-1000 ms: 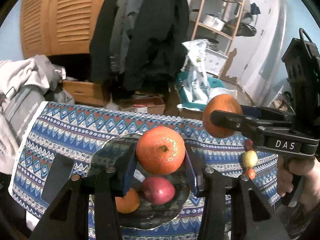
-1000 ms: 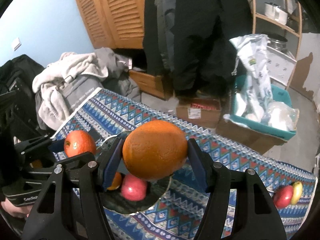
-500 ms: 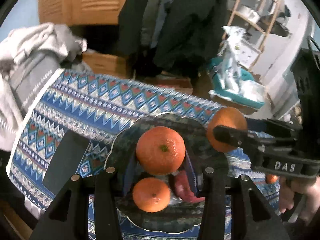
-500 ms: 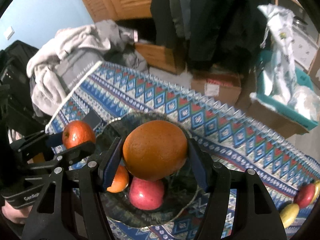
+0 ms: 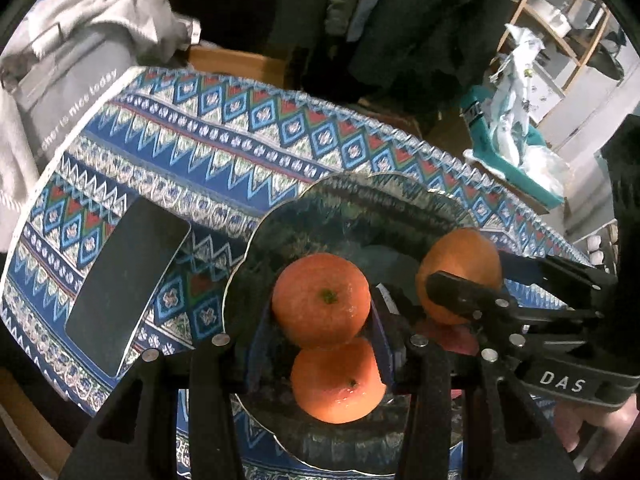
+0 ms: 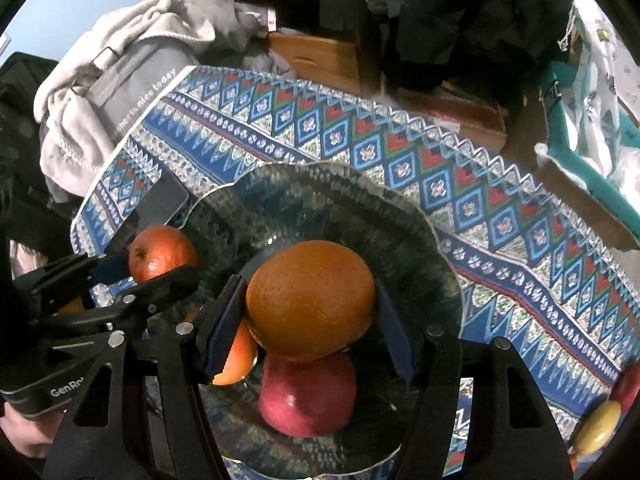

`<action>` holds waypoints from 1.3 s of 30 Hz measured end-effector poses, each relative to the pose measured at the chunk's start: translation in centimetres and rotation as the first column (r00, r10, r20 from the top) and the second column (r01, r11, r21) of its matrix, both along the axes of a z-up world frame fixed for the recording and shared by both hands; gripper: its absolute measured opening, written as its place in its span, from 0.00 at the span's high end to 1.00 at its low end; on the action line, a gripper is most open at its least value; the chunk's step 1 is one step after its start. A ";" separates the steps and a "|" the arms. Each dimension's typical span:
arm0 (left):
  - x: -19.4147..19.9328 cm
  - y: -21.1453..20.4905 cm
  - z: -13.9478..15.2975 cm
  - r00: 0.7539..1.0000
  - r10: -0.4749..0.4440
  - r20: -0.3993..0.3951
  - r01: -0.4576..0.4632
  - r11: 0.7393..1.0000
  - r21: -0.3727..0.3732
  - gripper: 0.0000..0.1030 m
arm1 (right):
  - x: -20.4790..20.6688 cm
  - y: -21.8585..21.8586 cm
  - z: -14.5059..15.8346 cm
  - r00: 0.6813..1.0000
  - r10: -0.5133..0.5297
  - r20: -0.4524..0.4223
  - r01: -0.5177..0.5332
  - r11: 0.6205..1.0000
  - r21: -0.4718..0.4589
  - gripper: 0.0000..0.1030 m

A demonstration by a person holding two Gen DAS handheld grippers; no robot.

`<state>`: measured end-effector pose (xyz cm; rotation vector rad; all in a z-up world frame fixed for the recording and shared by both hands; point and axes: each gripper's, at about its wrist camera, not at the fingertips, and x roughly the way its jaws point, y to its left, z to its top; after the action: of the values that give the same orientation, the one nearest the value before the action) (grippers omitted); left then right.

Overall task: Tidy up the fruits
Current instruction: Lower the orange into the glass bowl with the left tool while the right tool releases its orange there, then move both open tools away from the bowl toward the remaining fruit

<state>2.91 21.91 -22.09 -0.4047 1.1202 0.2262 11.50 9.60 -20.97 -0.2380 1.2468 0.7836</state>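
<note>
- Left wrist view: the left gripper has dropped closer over the glass plate, fingers clamped on a tangerine; another tangerine now lies at 6 o'clock beneath it.
- Right wrist view: the right gripper, lower than before, grips an orange above the red apple on the plate.

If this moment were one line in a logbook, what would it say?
left gripper: shut on glossy orange tangerine | right gripper: shut on large matte orange | both over dark glass bowl | bowl holds red apple, small tangerine
</note>
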 end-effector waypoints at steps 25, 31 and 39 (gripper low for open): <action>-0.1 -2.1 2.4 0.999 -0.043 0.008 0.042 0.998 0.052 0.39 | -0.3 -2.3 5.4 0.995 -0.054 0.085 0.049 0.996 0.068 0.37; -0.2 -3.3 4.7 0.996 -0.065 0.056 0.061 0.996 0.060 0.34 | -0.7 -4.2 7.8 0.985 -0.070 0.159 0.063 0.997 0.054 0.37; -0.3 -6.0 7.1 0.988 -0.123 0.098 0.115 0.990 0.079 0.32 | -1.2 -7.9 10.0 0.971 -0.109 0.213 0.103 0.994 0.041 0.33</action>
<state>2.56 15.94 -15.01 -0.2800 1.0285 0.1395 10.33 1.69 -11.02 -0.2237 1.0340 0.6654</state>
